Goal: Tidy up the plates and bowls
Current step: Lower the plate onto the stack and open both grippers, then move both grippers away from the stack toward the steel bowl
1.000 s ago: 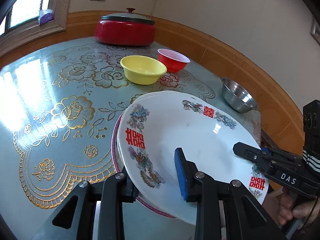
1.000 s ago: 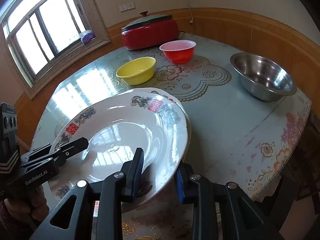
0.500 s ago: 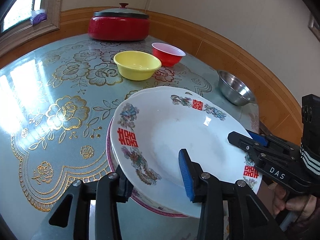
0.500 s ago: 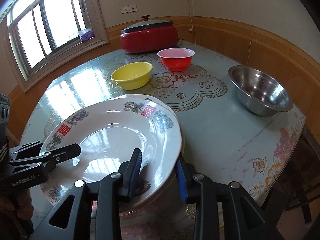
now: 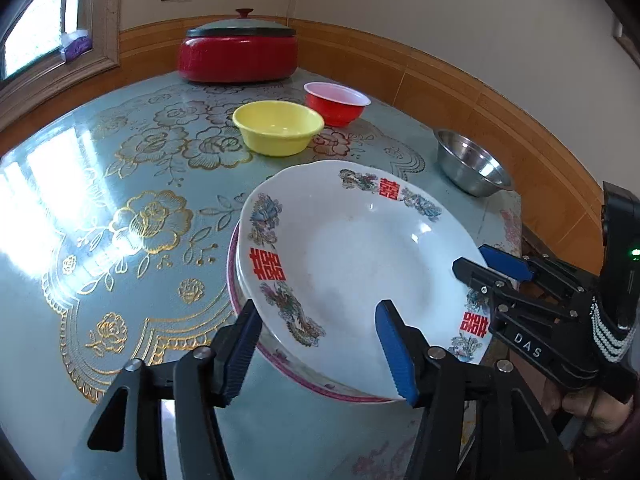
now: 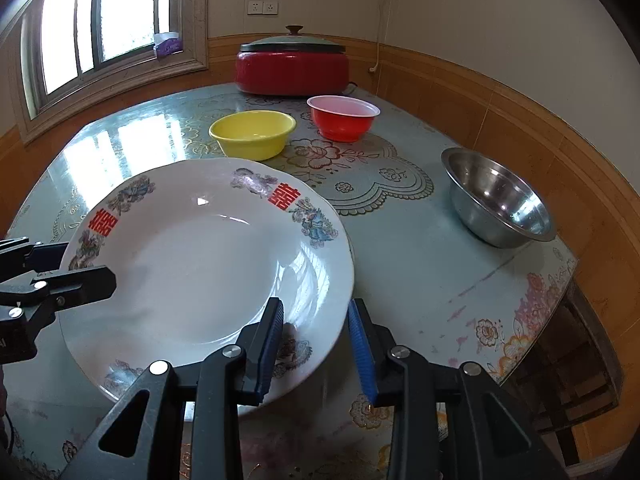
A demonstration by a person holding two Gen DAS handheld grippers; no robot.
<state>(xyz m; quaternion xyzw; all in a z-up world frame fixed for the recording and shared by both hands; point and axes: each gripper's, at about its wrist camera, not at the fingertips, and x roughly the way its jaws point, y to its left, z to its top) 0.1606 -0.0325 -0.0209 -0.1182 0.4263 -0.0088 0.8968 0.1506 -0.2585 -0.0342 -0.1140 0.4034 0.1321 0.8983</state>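
A white plate [image 5: 360, 260] with red characters and dragon prints lies on top of a pink-rimmed plate [image 5: 280, 364] on the table. My left gripper [image 5: 316, 354] straddles the white plate's near rim. Its jaws are opening, wide apart, and neither pad touches the plate. In the right wrist view the white plate [image 6: 192, 272] fills the near left. My right gripper [image 6: 316, 354] has that plate's rim between its blue pads, with a small gap at the outer pad. Each gripper shows in the other's view: the right gripper [image 5: 474, 260] and the left gripper [image 6: 76, 266].
Behind the plates stand a yellow bowl [image 5: 278, 128] and a red bowl [image 5: 336, 102]. A steel bowl [image 5: 468, 164] sits near the table's right edge [image 6: 560, 264]. A red lidded pot [image 5: 238, 56] is at the back by the wall. A person's hand [image 5: 580, 404] holds the right gripper.
The white plate has come down from a tilt to lie flat on the pink-rimmed plate. The left jaws have spread wide off its rim. The right jaws have eased a little.
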